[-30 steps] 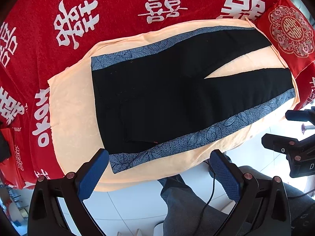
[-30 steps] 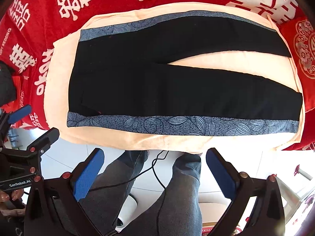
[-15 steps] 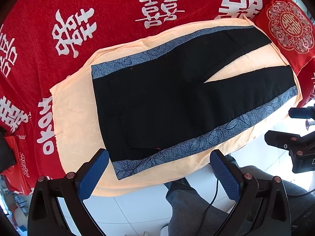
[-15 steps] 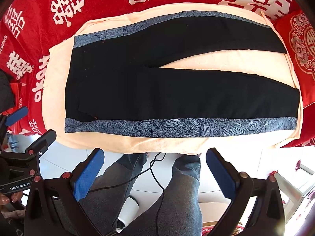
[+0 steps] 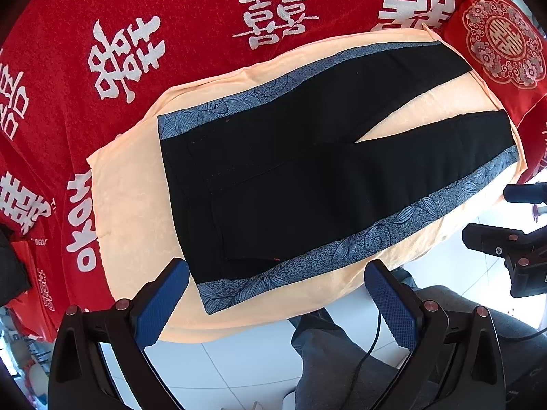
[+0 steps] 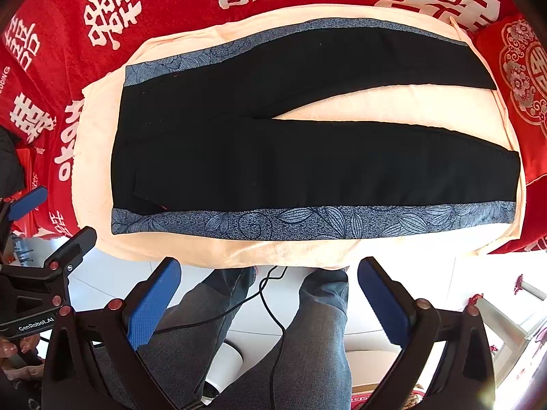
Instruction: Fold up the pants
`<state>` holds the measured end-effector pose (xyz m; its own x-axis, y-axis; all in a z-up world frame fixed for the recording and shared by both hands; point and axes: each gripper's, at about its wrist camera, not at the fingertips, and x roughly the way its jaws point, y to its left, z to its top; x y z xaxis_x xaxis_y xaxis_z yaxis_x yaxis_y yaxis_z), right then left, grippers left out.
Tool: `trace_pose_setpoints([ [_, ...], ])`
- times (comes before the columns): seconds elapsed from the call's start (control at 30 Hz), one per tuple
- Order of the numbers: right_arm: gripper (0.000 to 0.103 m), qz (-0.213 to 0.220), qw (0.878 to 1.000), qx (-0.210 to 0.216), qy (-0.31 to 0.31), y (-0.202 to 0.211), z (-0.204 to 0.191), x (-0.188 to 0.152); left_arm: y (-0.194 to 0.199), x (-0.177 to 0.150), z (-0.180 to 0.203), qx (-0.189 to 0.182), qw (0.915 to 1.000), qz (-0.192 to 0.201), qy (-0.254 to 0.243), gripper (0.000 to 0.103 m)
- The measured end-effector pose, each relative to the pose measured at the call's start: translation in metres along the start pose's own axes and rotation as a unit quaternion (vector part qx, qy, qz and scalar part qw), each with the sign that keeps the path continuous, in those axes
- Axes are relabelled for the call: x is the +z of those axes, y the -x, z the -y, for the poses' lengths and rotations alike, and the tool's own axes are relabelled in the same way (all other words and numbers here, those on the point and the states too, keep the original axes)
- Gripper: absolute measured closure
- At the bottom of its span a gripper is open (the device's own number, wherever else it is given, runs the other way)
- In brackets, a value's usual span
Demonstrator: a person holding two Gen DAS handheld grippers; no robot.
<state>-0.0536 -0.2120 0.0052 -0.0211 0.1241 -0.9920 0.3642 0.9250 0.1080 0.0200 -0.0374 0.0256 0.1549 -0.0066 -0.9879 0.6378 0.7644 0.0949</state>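
Black pants [image 5: 290, 177] with blue leaf-patterned side stripes lie flat on a peach cloth [image 5: 130, 212], waistband to the left, both legs spread apart to the right. They show the same way in the right wrist view [image 6: 307, 157]. My left gripper [image 5: 273, 294] is open and empty, hovering above the near waistband corner. My right gripper [image 6: 268, 287] is open and empty, held off the near edge of the cloth, over the middle of the near leg's stripe [image 6: 307, 220].
A red cover with white characters [image 5: 205, 27] lies under the peach cloth [image 6: 342, 249]. A red cushion [image 5: 502, 41] sits at the far right. The person's legs in jeans [image 6: 307, 341] and a black cable [image 6: 273, 294] are below, over a white tiled floor [image 5: 239, 358].
Both grippers have drifted slightly nearer the pants' near edge, so the pants sit a little lower in both views. Both stay open. The pants have not moved.
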Motion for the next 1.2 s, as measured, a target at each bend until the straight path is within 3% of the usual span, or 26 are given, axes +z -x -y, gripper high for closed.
trace_pose_setpoints([
  [0.5, 0.0, 0.001, 1.0, 0.016, -0.011, -0.001, 0.004, 0.001, -0.004, 0.0, -0.001, 0.01, 0.9999, -0.01, 0.003, 0.0],
  [0.93, 0.0, 0.006, 0.999, 0.051, -0.02, 0.002, 0.042, 0.003, -0.001, 0.009, 0.015, 0.031, 0.9959, -0.036, 0.077, 0.0],
  [1.2, 0.0, 0.006, 0.998, 0.061, 0.016, 0.013, 0.081, -0.004, 0.006, 0.011, 0.041, 0.041, 0.9901, -0.042, 0.128, 0.0],
])
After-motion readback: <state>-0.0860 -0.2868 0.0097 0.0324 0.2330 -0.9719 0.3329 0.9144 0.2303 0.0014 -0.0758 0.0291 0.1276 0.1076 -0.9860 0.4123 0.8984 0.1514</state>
